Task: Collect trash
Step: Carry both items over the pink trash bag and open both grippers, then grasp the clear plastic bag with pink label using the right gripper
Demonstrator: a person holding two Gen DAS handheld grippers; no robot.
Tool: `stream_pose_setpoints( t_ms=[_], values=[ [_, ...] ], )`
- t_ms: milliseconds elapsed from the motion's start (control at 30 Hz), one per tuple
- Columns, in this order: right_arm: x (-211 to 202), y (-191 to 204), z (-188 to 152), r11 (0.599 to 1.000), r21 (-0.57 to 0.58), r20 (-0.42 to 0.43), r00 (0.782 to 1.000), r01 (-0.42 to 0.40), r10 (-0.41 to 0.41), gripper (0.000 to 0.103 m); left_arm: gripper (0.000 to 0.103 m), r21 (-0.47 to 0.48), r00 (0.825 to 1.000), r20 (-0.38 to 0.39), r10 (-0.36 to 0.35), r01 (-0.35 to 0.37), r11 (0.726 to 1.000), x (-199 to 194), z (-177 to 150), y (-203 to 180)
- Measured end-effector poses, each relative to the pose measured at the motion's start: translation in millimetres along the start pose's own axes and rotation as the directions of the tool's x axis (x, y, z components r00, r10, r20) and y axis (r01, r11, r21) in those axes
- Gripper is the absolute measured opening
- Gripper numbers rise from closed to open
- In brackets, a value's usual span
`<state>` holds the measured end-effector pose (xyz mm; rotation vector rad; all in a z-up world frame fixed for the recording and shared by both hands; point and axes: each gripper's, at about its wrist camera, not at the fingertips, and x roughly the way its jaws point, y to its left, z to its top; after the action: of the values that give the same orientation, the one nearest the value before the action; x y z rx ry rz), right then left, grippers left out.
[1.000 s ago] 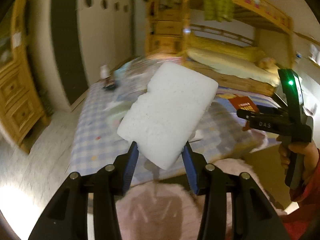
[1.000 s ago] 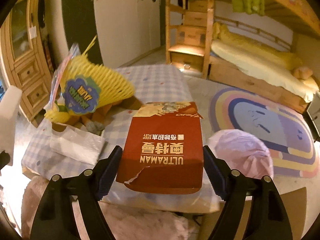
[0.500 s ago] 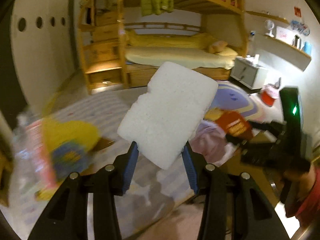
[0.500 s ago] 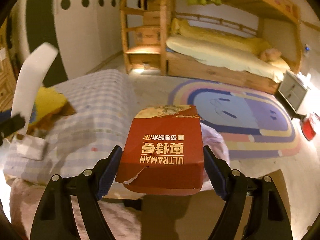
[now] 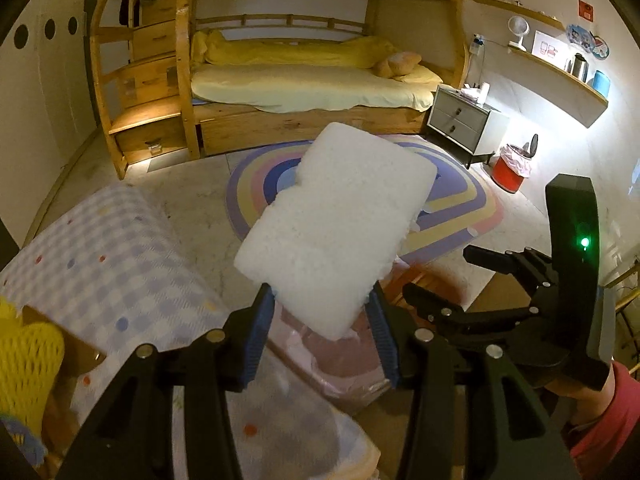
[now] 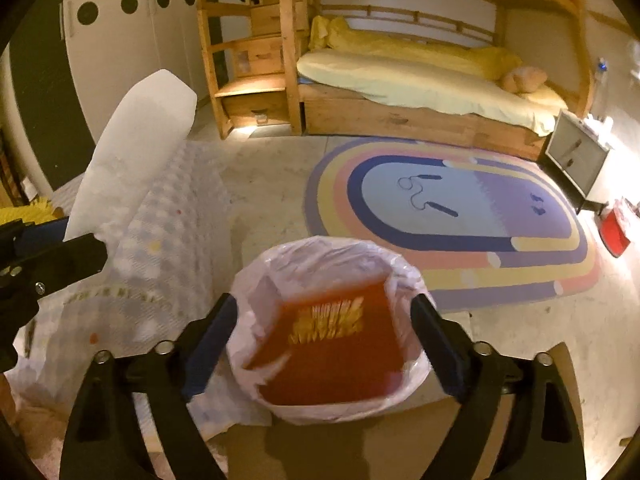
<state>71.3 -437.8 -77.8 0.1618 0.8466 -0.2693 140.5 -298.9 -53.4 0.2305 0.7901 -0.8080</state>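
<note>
Red box (image 6: 332, 344), blurred, torn-edged

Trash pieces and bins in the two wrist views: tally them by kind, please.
White foam block, clamped in the left gripper: 1
Red cardboard box, loose inside the lined bin below the right gripper: 1
White-lined bin: 1
Red bin with pink liner: 1
Total: 4
</note>
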Motion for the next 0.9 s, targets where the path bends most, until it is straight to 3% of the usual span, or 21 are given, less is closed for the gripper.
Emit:
stream_pose_setpoints(
  t_ms=[200, 333, 467, 667, 900],
  values=[
    [-17.3, -27.4, 3.1, 0.995, 0.09, 0.035, 0.998, 0.048, -0.051, 0.088, 0.049, 0.027, 1.0, -0.03, -0.007, 0.008, 1.0, 16.9, 9.0, -8.0],
    [-35.1, -40.7, 4.0, 0.99, 0.135, 0.058, 0.997, 0.05, -0.058, 0.089, 0.071, 0.031, 0.999, -0.036, 0.004, -0.003, 1.0, 24.4, 16.4, -18.4],
    [-62.1, -43.1, 1.4, 0.989, 0.142, 0.1, 0.993, 0.045, -0.06, 0.089, 0.073, 0.022, 1.0, -0.012, 0.029, -0.028, 0.999, 14.3, 19.1, -18.2],
    [-98.7, -21.4, -9.6, 0.991, 0.133, 0.144, 0.99, -0.024, 0.004, 0.089, 0.076, 0.048, 0.991, 0.071, 0.116, -0.12, 0.992, -43.7, 6.7, -6.8],
    [-129.7, 47.6, -11.9, 0.987, 0.034, 0.174, 0.974, -0.156, 0.148, 0.089, 0.078, -0.067, 0.972, 0.128, 0.197, -0.189, 0.98, -127.8, -33.3, 34.8]
  ],
)
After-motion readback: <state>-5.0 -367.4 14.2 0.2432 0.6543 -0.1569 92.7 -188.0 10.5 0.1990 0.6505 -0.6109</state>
